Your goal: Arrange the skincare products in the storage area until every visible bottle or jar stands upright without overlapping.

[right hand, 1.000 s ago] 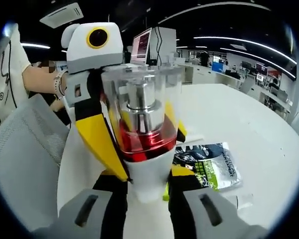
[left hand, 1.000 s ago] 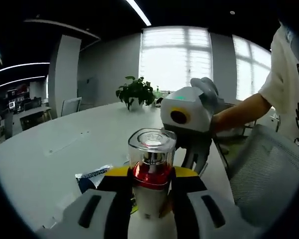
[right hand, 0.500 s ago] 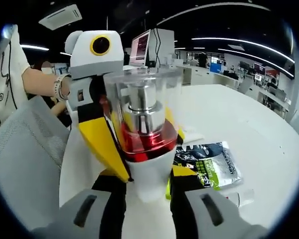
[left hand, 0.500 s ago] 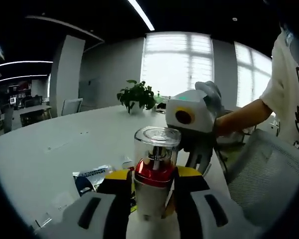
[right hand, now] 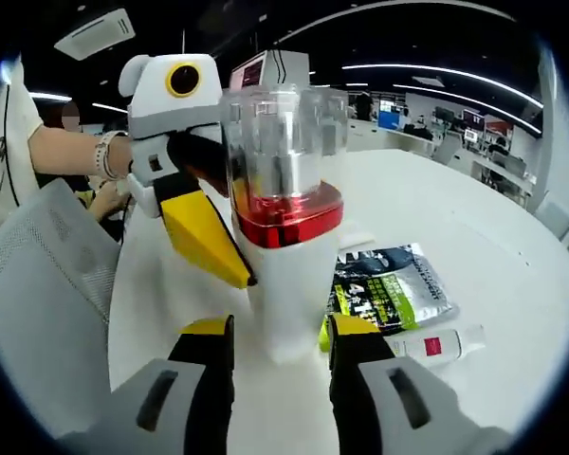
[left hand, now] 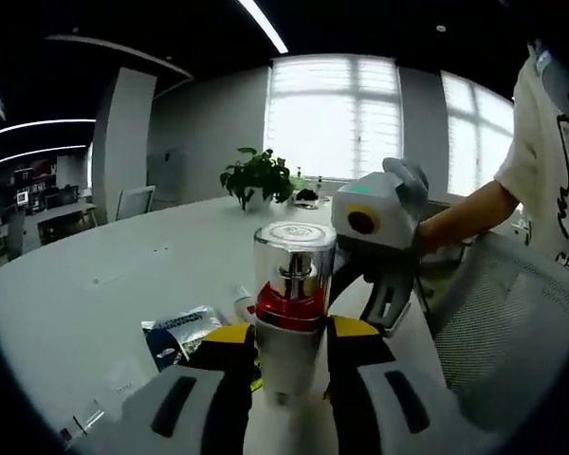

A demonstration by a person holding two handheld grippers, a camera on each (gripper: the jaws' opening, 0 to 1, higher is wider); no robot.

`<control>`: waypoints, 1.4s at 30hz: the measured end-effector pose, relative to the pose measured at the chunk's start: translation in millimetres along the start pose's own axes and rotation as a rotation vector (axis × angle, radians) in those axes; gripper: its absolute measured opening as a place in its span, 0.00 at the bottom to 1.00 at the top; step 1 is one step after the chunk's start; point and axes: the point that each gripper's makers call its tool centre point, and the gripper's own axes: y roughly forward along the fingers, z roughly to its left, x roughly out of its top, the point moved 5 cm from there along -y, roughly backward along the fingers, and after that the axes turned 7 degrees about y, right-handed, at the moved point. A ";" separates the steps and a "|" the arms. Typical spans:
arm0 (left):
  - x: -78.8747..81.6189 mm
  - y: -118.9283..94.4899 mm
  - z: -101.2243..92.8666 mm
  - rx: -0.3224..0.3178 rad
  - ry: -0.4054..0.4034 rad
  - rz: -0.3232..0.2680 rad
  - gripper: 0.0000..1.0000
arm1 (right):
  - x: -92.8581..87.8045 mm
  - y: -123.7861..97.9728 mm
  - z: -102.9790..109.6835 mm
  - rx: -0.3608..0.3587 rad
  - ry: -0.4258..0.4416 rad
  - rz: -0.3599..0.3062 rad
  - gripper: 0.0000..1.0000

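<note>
Upright between the yellow-tipped jaws of the left gripper, one white pump bottle with a red collar and clear cap stands on the white table, its long axis pointing to 12 o'clock; the jaws appear to pinch its base. From the opposite side, the right gripper has its jaws spread, flanking the same bottle without clear contact. Beyond, at 3 o'clock in the right gripper view, lie one dark sachet and one small white tube, flat. One potted plant sits far back.
</note>
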 end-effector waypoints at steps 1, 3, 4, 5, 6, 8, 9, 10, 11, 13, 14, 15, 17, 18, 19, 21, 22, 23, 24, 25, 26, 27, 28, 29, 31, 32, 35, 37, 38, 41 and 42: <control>0.5 1.0 0.9 0.005 0.008 0.008 0.25 | 1.2 0.0 -1.4 -0.004 0.005 -0.004 0.32; 0.2 -0.4 2.0 0.004 -0.003 0.012 0.25 | 3.9 -0.6 -4.0 0.001 0.022 -0.010 0.30; -0.9 -1.2 2.4 0.003 -0.009 0.012 0.25 | 3.6 -0.9 -4.7 -0.003 0.021 -0.009 0.29; -1.2 -1.1 1.8 0.004 -0.010 0.011 0.25 | 3.6 -1.1 -3.9 0.001 0.012 -0.006 0.29; -0.9 -0.6 0.5 0.005 -0.011 0.010 0.25 | 3.2 -1.6 -3.7 0.001 0.016 -0.004 0.29; -1.4 0.8 -0.5 0.009 -0.006 0.016 0.25 | 2.4 -2.0 -3.8 -0.001 0.010 -0.005 0.28; -1.1 1.3 -1.0 0.010 -0.008 0.016 0.25 | 1.9 -2.8 -3.7 0.002 0.004 -0.001 0.28; -2.4 1.9 0.2 0.011 -0.011 0.015 0.25 | 1.7 -3.5 -3.9 0.005 0.004 0.002 0.28; -2.6 2.8 -0.4 0.012 -0.012 0.013 0.25 | 0.8 -5.2 -4.8 0.010 0.002 0.006 0.28; -2.1 4.6 -1.1 0.011 -0.013 0.010 0.25 | -0.8 -7.8 -6.6 0.021 -0.004 0.009 0.28; -1.2 6.2 -2.0 0.010 -0.014 0.008 0.25 | -1.3 -8.6 -7.1 0.024 -0.007 0.010 0.28; -0.6 7.3 -2.7 0.009 -0.013 0.007 0.25 | -1.8 -9.7 -7.3 0.027 -0.011 0.011 0.28; 0.0 9.6 -3.1 0.015 -0.014 0.005 0.25 | -1.8 -9.8 -9.1 0.028 -0.014 0.014 0.27; 0.3 10.5 -3.0 0.019 -0.014 0.005 0.26 | -2.1 -10.1 -10.1 0.032 -0.023 0.018 0.27; 0.4 10.9 -3.2 0.024 -0.016 0.006 0.26 | -2.4 -10.4 -10.1 0.035 -0.026 0.019 0.27; 0.4 10.5 -3.2 0.032 -0.010 0.006 0.26 | -2.4 -10.5 -11.2 0.043 -0.023 0.020 0.27; -0.1 10.4 -2.4 0.034 -0.014 0.004 0.26 | -2.3 -10.4 -11.3 0.046 -0.018 0.021 0.27; -0.2 10.3 -2.3 0.034 -0.014 0.004 0.26 | -2.1 -10.6 -10.7 0.047 -0.009 0.020 0.27; -1.2 9.8 -1.2 0.033 -0.022 0.001 0.26 | -1.7 -10.7 -10.8 0.051 0.018 0.016 0.27; -1.1 9.2 -0.5 0.031 -0.024 -0.003 0.26 | -1.3 -10.4 -11.5 0.051 0.024 0.013 0.28; 0.5 8.9 -0.7 0.027 -0.031 -0.008 0.27 | -0.5 -10.2 -11.1 0.049 0.025 0.007 0.28; 0.1 8.8 -1.0 0.024 -0.043 0.002 0.27 | 0.2 -10.5 -9.8 0.046 0.024 0.006 0.28; 0.1 9.1 -0.7 0.031 -0.033 0.001 0.28 | 0.5 -10.6 -9.0 0.041 0.016 0.010 0.28; -0.3 8.5 0.2 0.037 -0.031 0.006 0.29 | 0.7 -10.6 -8.1 0.031 0.001 0.017 0.29; -1.1 6.0 1.3 0.041 -0.037 0.012 0.29 | 0.6 -10.6 -8.0 0.025 -0.001 0.022 0.32; -1.1 5.0 1.5 0.045 -0.036 0.016 0.30 | 0.8 -11.0 -7.7 0.026 -0.001 0.022 0.34; 0.9 -1.9 1.1 0.066 -0.022 0.031 0.34 | 3.1 -13.4 -5.3 0.017 0.010 0.018 0.40; 1.5 -7.6 2.5 0.083 -0.008 0.047 0.38 | 3.7 -15.1 -4.3 0.006 0.011 0.018 0.42; 2.0 -8.5 1.8 0.086 -0.006 0.050 0.41 | 3.6 -16.4 -4.1 -0.003 0.014 0.021 0.44; 2.2 -18.0 -0.7 0.100 0.001 0.081 0.48 | 4.4 -20.0 -4.6 -0.015 0.018 0.015 0.50; 1.6 -20.3 -0.7 0.108 0.005 0.090 0.49 | 5.1 -21.3 -4.3 -0.015 0.021 0.014 0.52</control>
